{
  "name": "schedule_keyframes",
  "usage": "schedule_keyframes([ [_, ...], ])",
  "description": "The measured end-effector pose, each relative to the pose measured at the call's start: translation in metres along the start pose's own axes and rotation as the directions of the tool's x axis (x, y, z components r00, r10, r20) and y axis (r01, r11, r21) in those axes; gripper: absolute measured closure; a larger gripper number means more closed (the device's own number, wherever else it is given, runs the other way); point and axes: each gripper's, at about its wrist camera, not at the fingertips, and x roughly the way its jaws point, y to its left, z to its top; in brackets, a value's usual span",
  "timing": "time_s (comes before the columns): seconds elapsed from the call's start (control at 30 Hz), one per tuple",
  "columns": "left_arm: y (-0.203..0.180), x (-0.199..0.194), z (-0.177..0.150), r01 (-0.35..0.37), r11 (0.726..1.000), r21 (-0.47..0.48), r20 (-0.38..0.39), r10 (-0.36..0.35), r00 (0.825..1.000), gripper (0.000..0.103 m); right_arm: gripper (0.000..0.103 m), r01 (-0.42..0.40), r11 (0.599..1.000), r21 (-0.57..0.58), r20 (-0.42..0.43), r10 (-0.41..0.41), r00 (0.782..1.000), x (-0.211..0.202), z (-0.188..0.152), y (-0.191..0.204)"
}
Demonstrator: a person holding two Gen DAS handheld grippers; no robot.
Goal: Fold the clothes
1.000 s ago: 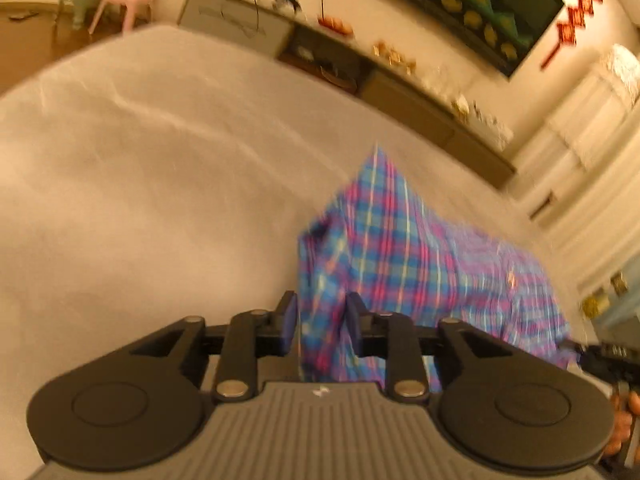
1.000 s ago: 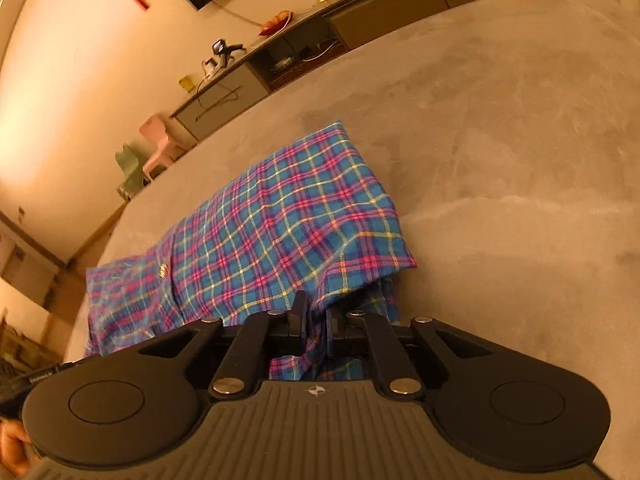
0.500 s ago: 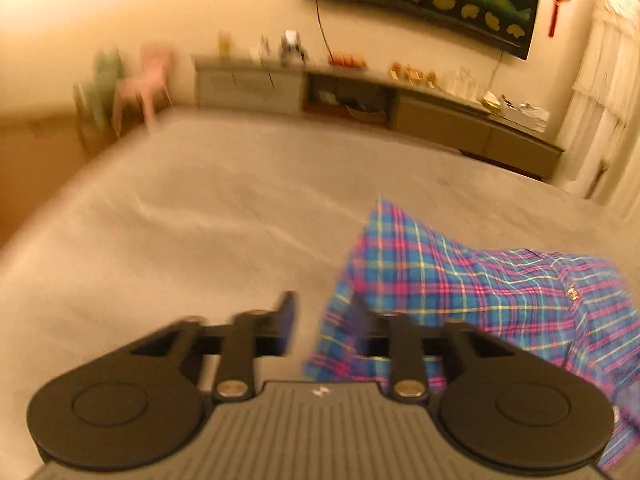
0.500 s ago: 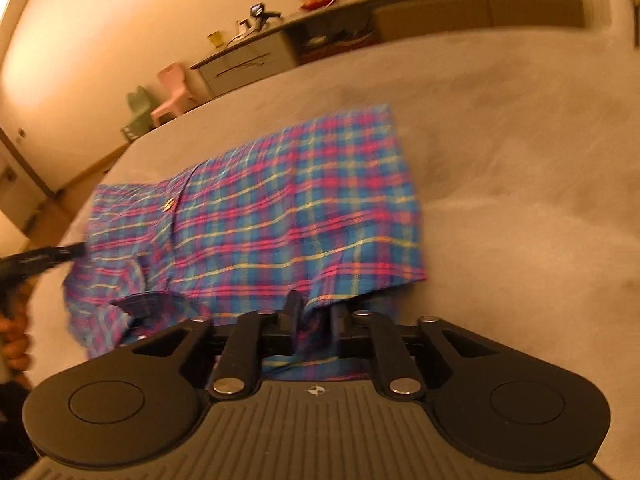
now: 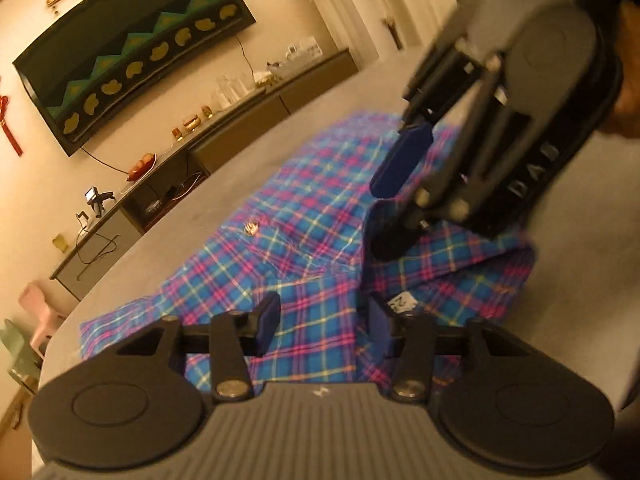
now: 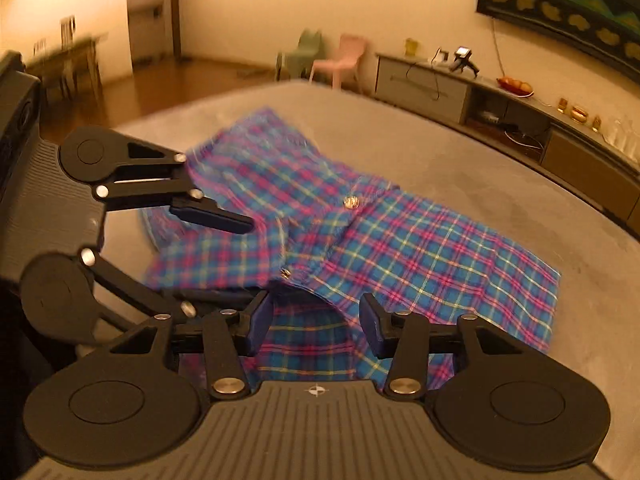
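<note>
1. Your left gripper [image 5: 320,320] and right gripper [image 6: 316,324] both hover with jaws wide, holding nothing.
2. The plaid shirt [image 6: 420,240] lies half-folded on the grey surface [image 6: 480,168].
3. Pinch one layer only and the fold may slump.

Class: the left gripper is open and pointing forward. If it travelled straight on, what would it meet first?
Most likely the plaid shirt on the grey surface, which fills the gap ahead of the left gripper. The right gripper sits farther on and to the right; depth is unclear.
</note>
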Motion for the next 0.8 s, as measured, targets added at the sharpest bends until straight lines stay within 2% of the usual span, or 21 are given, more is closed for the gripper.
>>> schedule_keyframes([
  [0.07,0.012,0.000,-0.005,0.033,0.994,-0.107,0.010,-0.032,0.999,0.099,0.068,-0.006,1.000,0.025,-0.015,0.006,1.000,0.012,0.007,-0.008],
  [0.17,0.029,-0.001,-0.012,0.083,0.961,-0.265,0.030,-0.078,0.996,0.100,0.074,-0.035,0.992,0.123,-0.034,0.040,0.999,0.031,0.014,-0.019],
  [0.23,0.041,-0.001,-0.016,0.117,0.923,-0.366,0.048,-0.106,0.993,0.100,0.074,-0.035,0.986,0.164,-0.050,0.043,0.998,0.040,0.012,-0.022],
  [0.3,0.053,-0.001,-0.021,0.149,0.874,-0.462,0.069,-0.132,0.989,0.100,0.074,-0.032,0.979,0.202,-0.066,0.046,0.997,0.049,0.010,-0.025],
  [0.33,0.061,0.002,-0.027,0.185,0.818,-0.545,0.084,-0.166,0.983,0.101,0.075,-0.030,0.975,0.221,-0.074,0.048,0.996,0.053,0.009,-0.026],
  [0.4,0.077,0.008,-0.042,0.252,0.667,-0.701,0.127,-0.232,0.964,0.100,0.075,0.005,0.986,0.168,-0.080,0.009,0.997,0.051,0.006,-0.018],
  [0.43,0.080,0.010,-0.043,0.259,0.646,-0.718,0.131,-0.241,0.962,0.100,0.075,0.024,0.990,0.139,-0.082,-0.013,0.997,0.049,0.004,-0.014],
  [0.47,0.081,0.012,-0.044,0.262,0.634,-0.727,0.132,-0.246,0.960,0.100,0.075,0.043,0.994,0.103,-0.086,-0.034,0.996,0.049,0.005,-0.008],
  [0.57,0.080,0.009,-0.049,0.269,0.641,-0.719,0.142,-0.243,0.960,0.101,0.075,0.081,0.995,0.058,-0.047,-0.079,0.996,0.041,0.010,0.001],
  [0.63,0.081,0.009,-0.049,0.269,0.635,-0.724,0.140,-0.247,0.959,0.101,0.075,0.065,0.997,0.040,-0.028,-0.063,0.998,0.040,0.014,0.006],
  [0.8,0.088,0.014,-0.055,0.287,0.578,-0.764,0.150,-0.274,0.950,0.100,0.079,0.069,0.998,-0.005,-0.046,-0.070,0.997,0.044,0.017,0.011],
])
